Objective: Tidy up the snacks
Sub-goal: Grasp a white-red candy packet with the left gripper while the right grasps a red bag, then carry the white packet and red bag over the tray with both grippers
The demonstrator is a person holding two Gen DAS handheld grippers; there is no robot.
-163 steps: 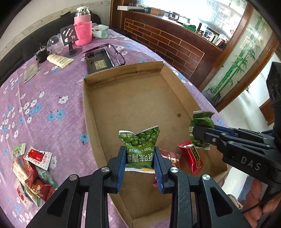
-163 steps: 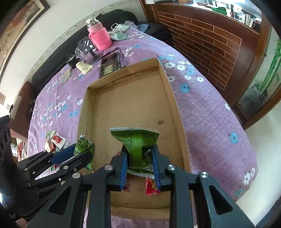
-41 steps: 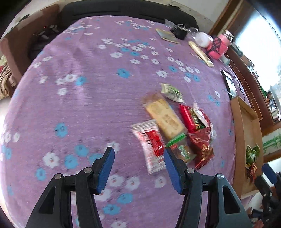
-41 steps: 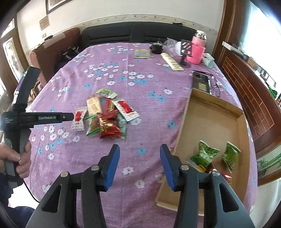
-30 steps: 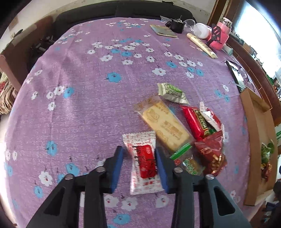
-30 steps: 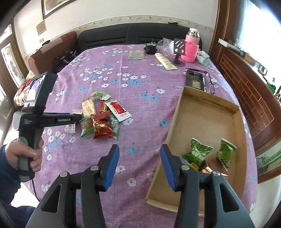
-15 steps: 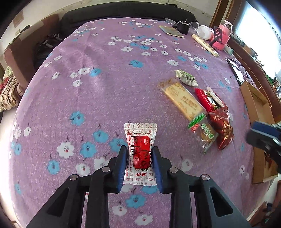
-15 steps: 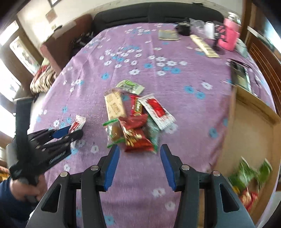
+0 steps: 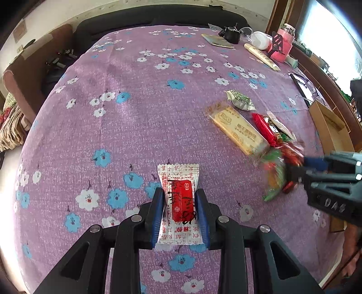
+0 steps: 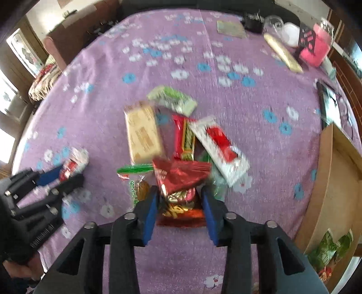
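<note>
A round table is covered by a purple cloth (image 9: 140, 117) printed with white and blue flowers. At twelve o'clock in the left wrist view a black sofa (image 9: 158, 15) is set against a pale wall, and a brown armchair (image 9: 29, 86) is seen at ten o'clock. At one o'clock on the table a pink-sleeved bottle (image 9: 285, 45), a phone stand and a small booklet are gathered. A cardboard tray (image 10: 337, 181) is placed at the table's edge, at three o'clock in the right wrist view, with green pea packets (image 10: 328, 248) lying in its near corner.

The left gripper (image 9: 179, 211) is pointed steeply down at the cloth, and its blue pads are pressed against the two sides of a white snack packet with a red label (image 9: 181, 199), which lies well apart from the other snacks. At two to three o'clock of it the snack pile (image 9: 260, 135) is spread: a tan biscuit bar, a red bar, a small green sachet.

The right gripper (image 10: 178, 207) is tilted almost straight down over the near edge of that pile. Its jaws have just been closing, and a crinkled red foil packet (image 10: 181, 178) is seen between them; whether the pads already press on it cannot be told through the blur. A hand (image 10: 20, 269) is glimpsed at eight o'clock behind the left gripper's handle.
</note>
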